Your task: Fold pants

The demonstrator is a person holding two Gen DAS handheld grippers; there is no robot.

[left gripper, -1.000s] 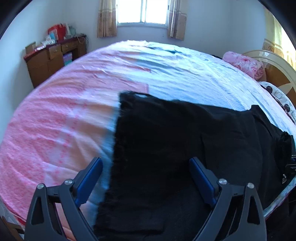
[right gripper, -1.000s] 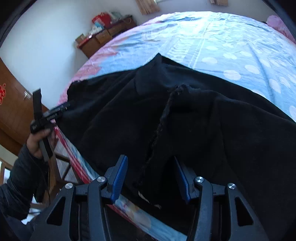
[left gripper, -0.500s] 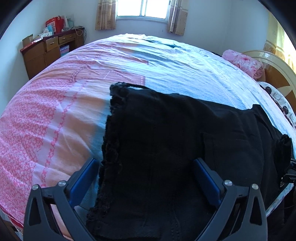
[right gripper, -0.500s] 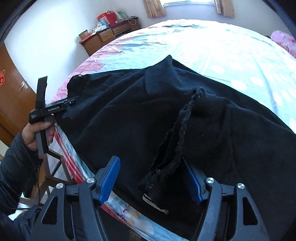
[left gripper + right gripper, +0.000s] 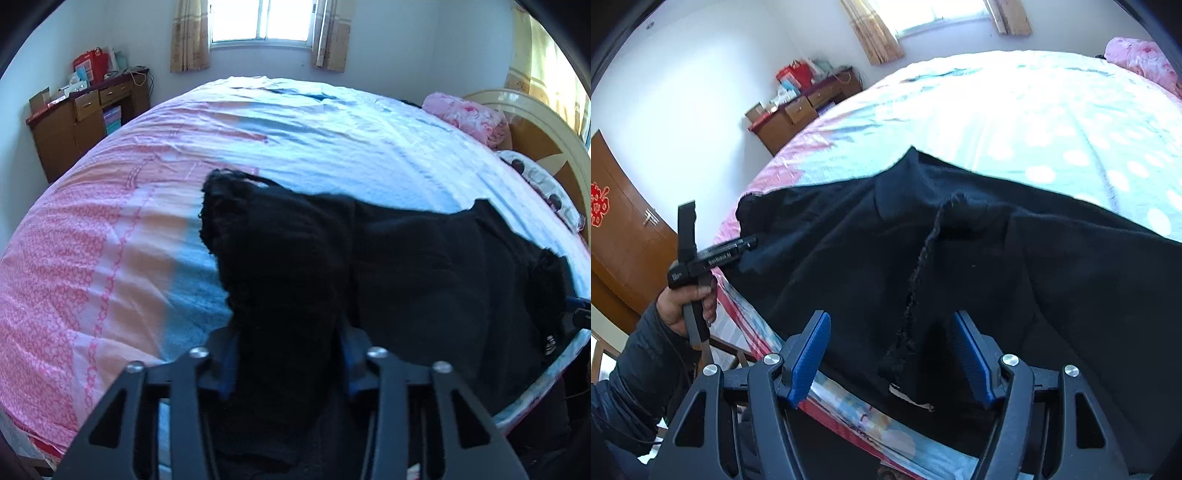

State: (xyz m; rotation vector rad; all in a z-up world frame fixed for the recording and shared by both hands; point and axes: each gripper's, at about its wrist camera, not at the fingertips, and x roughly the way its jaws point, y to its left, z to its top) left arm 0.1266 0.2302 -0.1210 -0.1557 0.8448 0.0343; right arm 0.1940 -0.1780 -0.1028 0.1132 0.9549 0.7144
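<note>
- The black fabric pants (image 5: 424, 266) are spread across the lower right of the left wrist view, on the pink-and-blue bedsheet (image 5: 110, 258).
- A bunched pant end is being clamped by the closing left gripper (image 5: 288, 369).
- The right gripper (image 5: 894, 354) is held apart, the pants' frayed edge lying unpinched between its blue pads (image 5: 809, 354).

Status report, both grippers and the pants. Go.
Left gripper closing on bunched hem of black pants. Right gripper open, straddling waistband edge. Pants flat on the bed, nothing blocking.

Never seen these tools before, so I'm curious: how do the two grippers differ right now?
The left gripper has its jaws drawn in and closing on a bunched part of the black pants; the right gripper stands wide, straddling a fold without pressing it. Left's blue pads are nearly hidden by cloth; right's show fully. Both are black, blue-padded, over the bed.
</note>
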